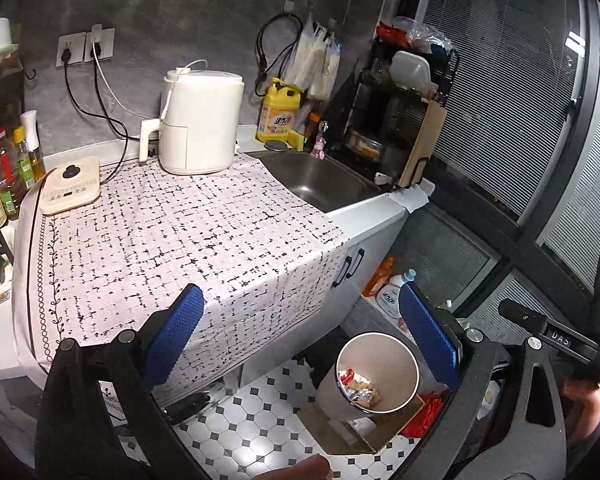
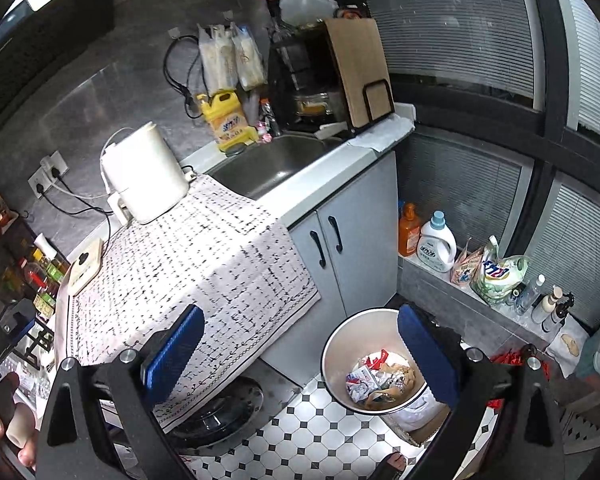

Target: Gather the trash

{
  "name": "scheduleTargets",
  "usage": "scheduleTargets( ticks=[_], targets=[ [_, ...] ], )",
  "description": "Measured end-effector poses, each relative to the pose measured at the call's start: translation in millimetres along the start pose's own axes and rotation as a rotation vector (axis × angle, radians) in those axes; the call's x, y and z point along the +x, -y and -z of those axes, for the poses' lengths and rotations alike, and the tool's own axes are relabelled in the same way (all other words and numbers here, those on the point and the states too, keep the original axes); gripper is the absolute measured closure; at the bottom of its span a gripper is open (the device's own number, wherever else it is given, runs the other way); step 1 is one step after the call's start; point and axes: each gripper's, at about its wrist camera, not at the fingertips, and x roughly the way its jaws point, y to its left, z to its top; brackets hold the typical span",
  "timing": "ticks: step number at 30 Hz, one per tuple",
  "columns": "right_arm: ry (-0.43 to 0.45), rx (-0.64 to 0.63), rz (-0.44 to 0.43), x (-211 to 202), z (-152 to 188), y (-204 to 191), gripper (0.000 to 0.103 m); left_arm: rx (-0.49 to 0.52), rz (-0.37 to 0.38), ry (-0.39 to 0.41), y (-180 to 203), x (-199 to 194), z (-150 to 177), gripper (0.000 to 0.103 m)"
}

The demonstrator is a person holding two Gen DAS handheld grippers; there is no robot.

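Observation:
A round white trash bin stands on the tiled floor beside the counter, with crumpled wrappers and paper scraps inside. It also shows in the right wrist view, with its trash at the bottom. My left gripper is open and empty, held above the counter's front edge and the bin. My right gripper is open and empty, above the cloth's edge and the bin. The patterned cloth on the counter carries no loose trash.
A white air fryer, a cream scale and a sink are on the counter. A dish rack with cutting board stands right. Detergent bottles line the window ledge. Cardboard lies under the bin.

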Motion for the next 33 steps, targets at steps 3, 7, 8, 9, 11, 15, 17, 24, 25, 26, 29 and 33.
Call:
scheduleTargets(
  ticks=[3, 7, 8, 9, 11, 15, 17, 24, 25, 26, 29, 33],
  targets=[
    [0.015, -0.02, -0.004, -12, 10, -14, 0.008, 0.01, 0.005, 0.018, -3, -10, 4, 0.006],
    [0.032, -0.033, -0.002, -28, 23, -28, 0.008, 0.021, 0.009, 0.039, -10, -27, 11, 0.006],
    [0.038, -0.037, -0.001, -30, 25, -31, 0.008, 0.02, 0.008, 0.043, -11, -30, 13, 0.006],
    [0.046, -0.045, -0.001, -34, 28, -34, 0.008, 0.019, 0.009, 0.047, -13, -33, 14, 0.006],
    [0.05, -0.06, -0.006, -38, 33, -40, 0.008, 0.016, 0.015, 0.051, -16, -39, 17, 0.006],
    [0.056, -0.072, -0.016, -45, 38, -50, 0.008, 0.033, 0.01, 0.068, -17, -52, 17, 0.006],
    [0.059, -0.068, -0.021, -47, 40, -53, 0.008, 0.035, 0.006, 0.076, -18, -57, 18, 0.006],
    [0.058, -0.062, -0.024, -53, 48, -59, 0.008, 0.033, -0.003, 0.073, -22, -63, 20, 0.006],
    [0.058, -0.062, -0.022, -53, 48, -60, 0.008, 0.034, -0.003, 0.072, -22, -63, 20, 0.006],
    [0.058, -0.061, -0.021, -54, 49, -61, 0.008, 0.034, -0.003, 0.072, -23, -63, 21, 0.006],
    [0.059, -0.062, -0.017, -56, 52, -61, 0.008, 0.032, -0.001, 0.072, -22, -64, 22, 0.006],
    [0.056, -0.065, -0.011, -58, 56, -62, 0.008, 0.036, 0.002, 0.072, -21, -63, 25, 0.006]
  ],
)
